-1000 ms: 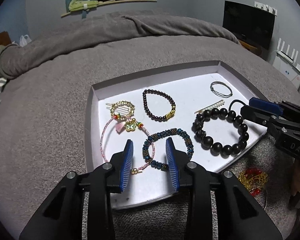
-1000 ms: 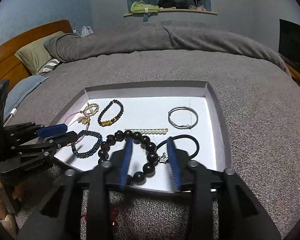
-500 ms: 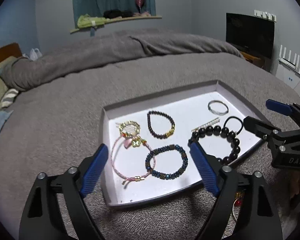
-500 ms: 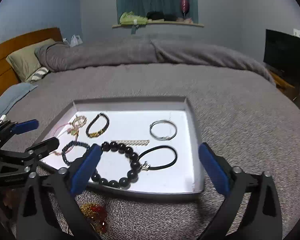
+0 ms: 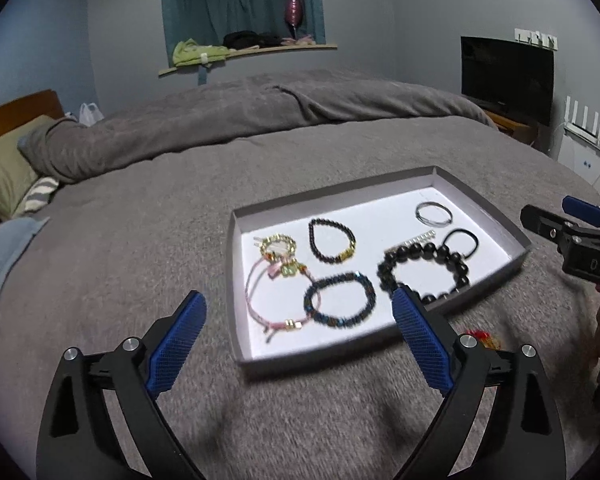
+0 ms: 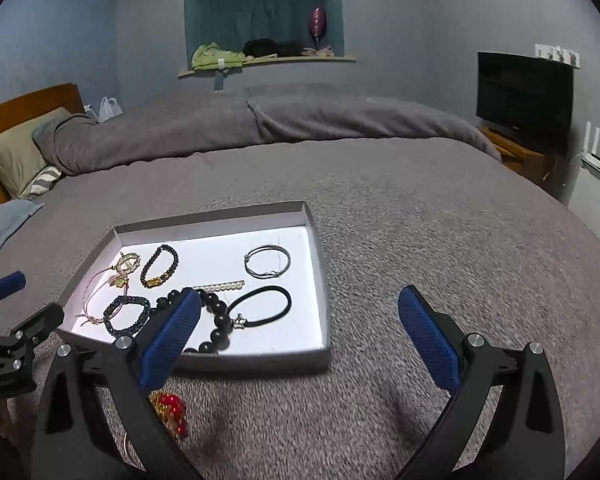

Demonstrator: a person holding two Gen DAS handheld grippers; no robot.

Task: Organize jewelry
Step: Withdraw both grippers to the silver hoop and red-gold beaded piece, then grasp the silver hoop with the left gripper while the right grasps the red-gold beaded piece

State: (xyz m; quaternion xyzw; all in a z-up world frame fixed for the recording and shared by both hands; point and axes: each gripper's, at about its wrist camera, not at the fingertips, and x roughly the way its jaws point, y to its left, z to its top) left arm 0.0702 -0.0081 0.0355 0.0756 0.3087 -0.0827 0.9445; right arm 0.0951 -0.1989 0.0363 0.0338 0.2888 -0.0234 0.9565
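A tray (image 5: 518, 245) of jewelry on the bed (image 5: 140, 240)
The left gripper (image 5: 298, 312) is opening and empty; the right gripper (image 6: 300, 304) is wide, empty. The black bead bracelet (image 5: 422, 270) lies inside the tray.

Pretty dim room with a cool bluish cast, and the white tray floor (image 5: 380, 216) is easily the brightest spot, almost blown out. Heavy fisheye bending with black corners, and the bed cover (image 6: 420, 240) smears near the bottom.
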